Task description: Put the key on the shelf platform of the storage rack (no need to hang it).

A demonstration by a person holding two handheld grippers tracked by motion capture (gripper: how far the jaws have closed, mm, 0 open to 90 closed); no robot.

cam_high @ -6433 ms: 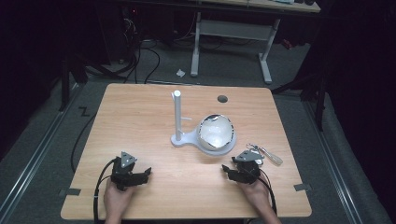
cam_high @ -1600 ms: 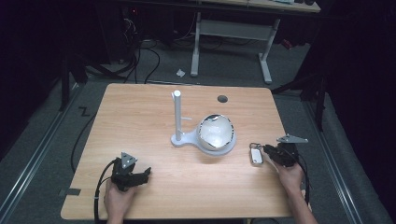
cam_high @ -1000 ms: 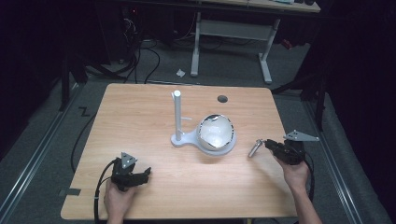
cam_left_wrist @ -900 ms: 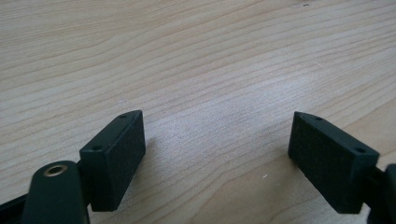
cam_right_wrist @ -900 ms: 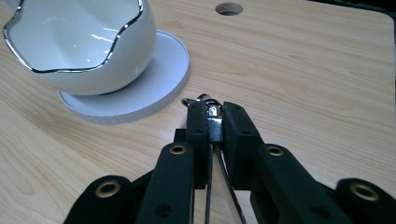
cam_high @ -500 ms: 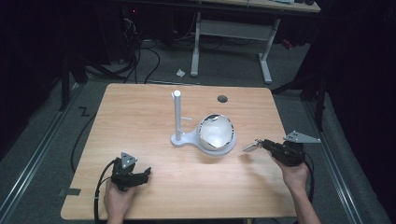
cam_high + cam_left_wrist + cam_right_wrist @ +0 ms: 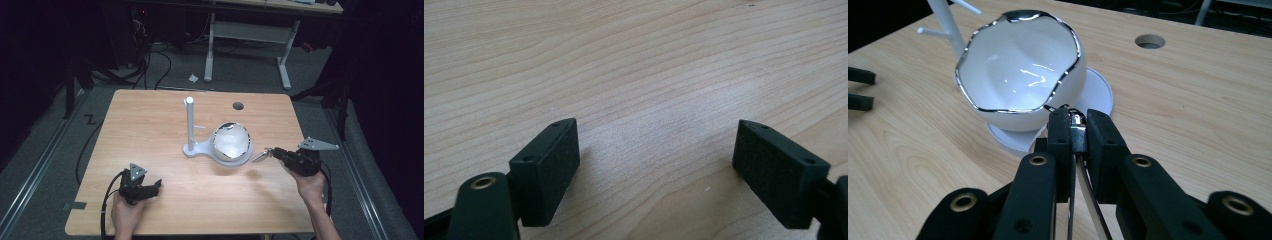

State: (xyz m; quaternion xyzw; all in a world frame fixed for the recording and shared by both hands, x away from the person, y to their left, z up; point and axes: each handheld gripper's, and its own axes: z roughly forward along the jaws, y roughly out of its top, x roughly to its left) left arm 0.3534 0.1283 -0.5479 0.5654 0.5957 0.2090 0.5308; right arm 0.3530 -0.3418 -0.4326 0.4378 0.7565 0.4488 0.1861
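A white jewellery stand has a tall post (image 7: 190, 122) and an egg-shaped dish (image 7: 231, 141) with a silver rim, near the table's middle. My right gripper (image 7: 272, 151) hovers just right of the dish, shut on a small silver metal piece (image 7: 260, 156) that points toward it. In the right gripper view the jaws (image 7: 1077, 117) pinch that piece (image 7: 1076, 131) close to the dish (image 7: 1020, 65), and thin metal strands hang below. My left gripper (image 7: 157, 185) rests on the table near the front left, open, nothing between its jaws (image 7: 656, 165).
The wooden table (image 7: 150, 125) has a round cable hole (image 7: 238, 106) at the back right. The stand's flat base (image 7: 197, 149) lies under the dish. A desk frame and cables stand on the dark floor beyond the table.
My right gripper has lifted and moved left toward the dish, carrying the silver piece. The left gripper has stayed where it was.
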